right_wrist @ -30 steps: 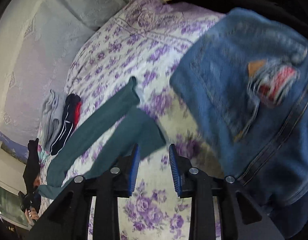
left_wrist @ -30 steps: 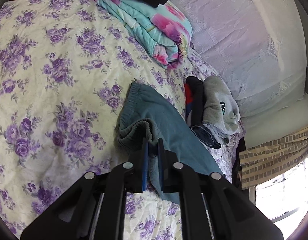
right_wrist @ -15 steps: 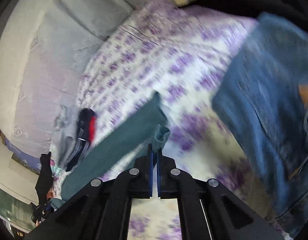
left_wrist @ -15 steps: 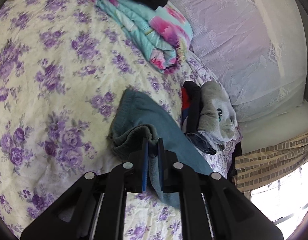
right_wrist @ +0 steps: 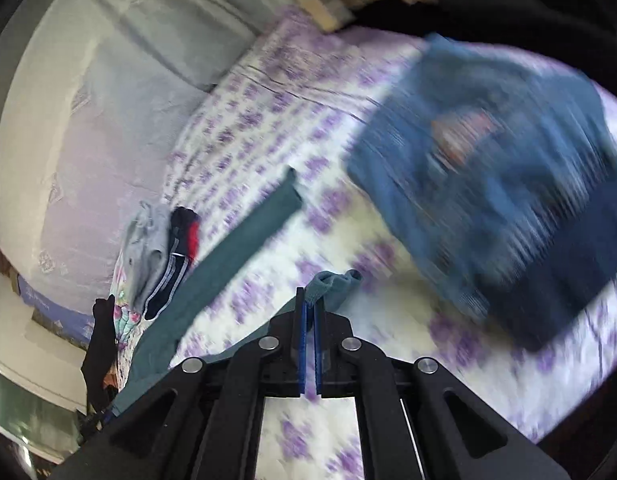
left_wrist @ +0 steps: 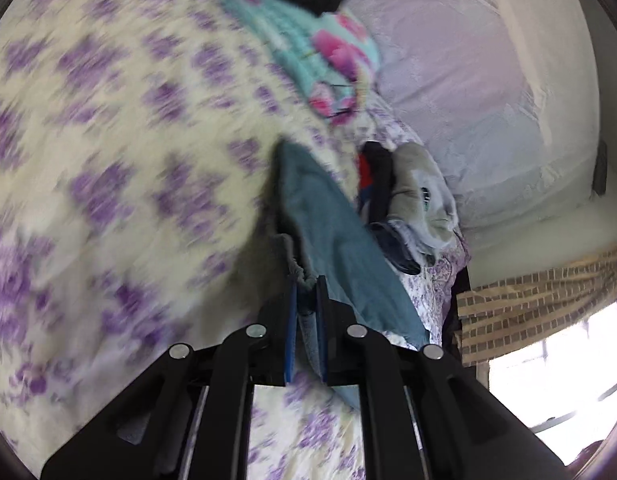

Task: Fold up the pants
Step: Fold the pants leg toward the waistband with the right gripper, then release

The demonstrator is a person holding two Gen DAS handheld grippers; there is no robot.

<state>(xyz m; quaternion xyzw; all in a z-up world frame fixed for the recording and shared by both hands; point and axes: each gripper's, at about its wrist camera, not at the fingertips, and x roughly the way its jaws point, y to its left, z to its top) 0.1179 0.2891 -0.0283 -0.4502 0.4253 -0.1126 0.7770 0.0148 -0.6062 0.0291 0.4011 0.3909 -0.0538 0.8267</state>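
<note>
Both ends of the teal pants (left_wrist: 332, 240) were pinched and lifted off the floral bed (left_wrist: 108, 128), the fabric stretched as a band between the two tools. Closed tight on a bunched edge of the cloth, the left gripper (left_wrist: 307, 296) hid the part caught between its fingers (left_wrist: 291, 320). The right gripper (right_wrist: 308, 308) had its fingers pressed together on a small fold of the pants (right_wrist: 244, 248) (a second ago they stood apart with the cloth lying loose ahead of them). Motion blur smeared the bedsheet in both views, and the blue jeans (right_wrist: 508, 184) on the bed were streaked so their patch could not be read. Compared with a second earlier, the pants hung straighter and higher, no longer heaped on the sheet. A small pile of grey and dark clothes (left_wrist: 412, 200) lay just beyond, partly covered by the pants, and a rolled floral blanket (left_wrist: 328, 56) sat farther back under a black garment cut off by the frame.
</note>
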